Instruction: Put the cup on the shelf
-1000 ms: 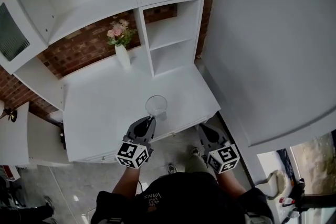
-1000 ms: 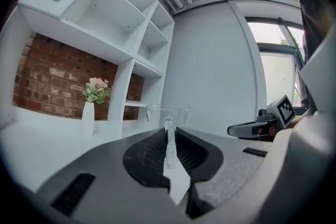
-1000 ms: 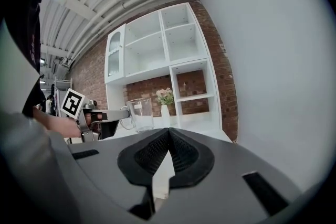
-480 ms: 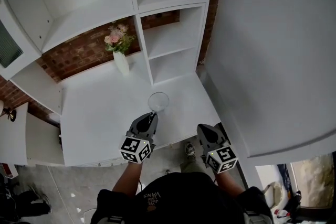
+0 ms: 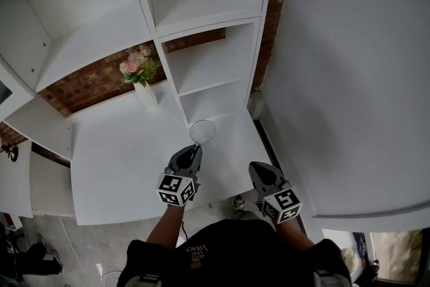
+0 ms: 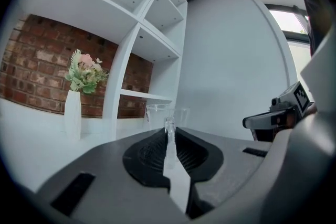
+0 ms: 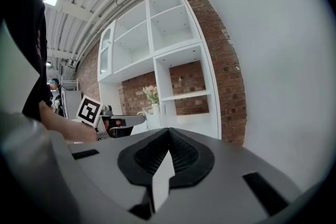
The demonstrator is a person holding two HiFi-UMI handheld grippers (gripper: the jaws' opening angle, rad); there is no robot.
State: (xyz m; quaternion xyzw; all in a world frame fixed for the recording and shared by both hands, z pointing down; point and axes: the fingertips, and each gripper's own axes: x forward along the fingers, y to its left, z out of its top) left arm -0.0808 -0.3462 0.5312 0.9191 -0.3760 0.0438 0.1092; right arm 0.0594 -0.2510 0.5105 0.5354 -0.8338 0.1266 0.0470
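The left hand-held gripper (image 5: 195, 148) is clamped on the near wall of the cup (image 5: 202, 132). The clear cup stands upright at the far end of its jaws, mouth up, over the right part of the white counter (image 5: 114, 158). The right hand-held gripper (image 5: 258, 169) has its jaws pressed together on nothing. It hangs to the right, closer to the person, by the counter's near right corner. The left one is plainly nearer the shelf (image 5: 208, 74).

From the cup, the narrow right-hand column of the shelf lies on the far side and a touch right. Its lowest opening is at counter level, with a board above it. The left gripper's long axis points toward that column, so I judge the coming move to be a push away from the person, with a lift if the higher board is meant. The vase (image 5: 146, 96) of flowers stands far left of the cup, well apart, on the other side of the upright divider (image 5: 176, 94).

The head view gives the layout from above but not height, so I cannot tell there whether the cup's base touches the counter. The left gripper view shows the pads pinching the thin glass wall. It also shows the board ahead sitting a little above the rim. The right gripper view shows its own empty closed jaws and the left gripper side-on.
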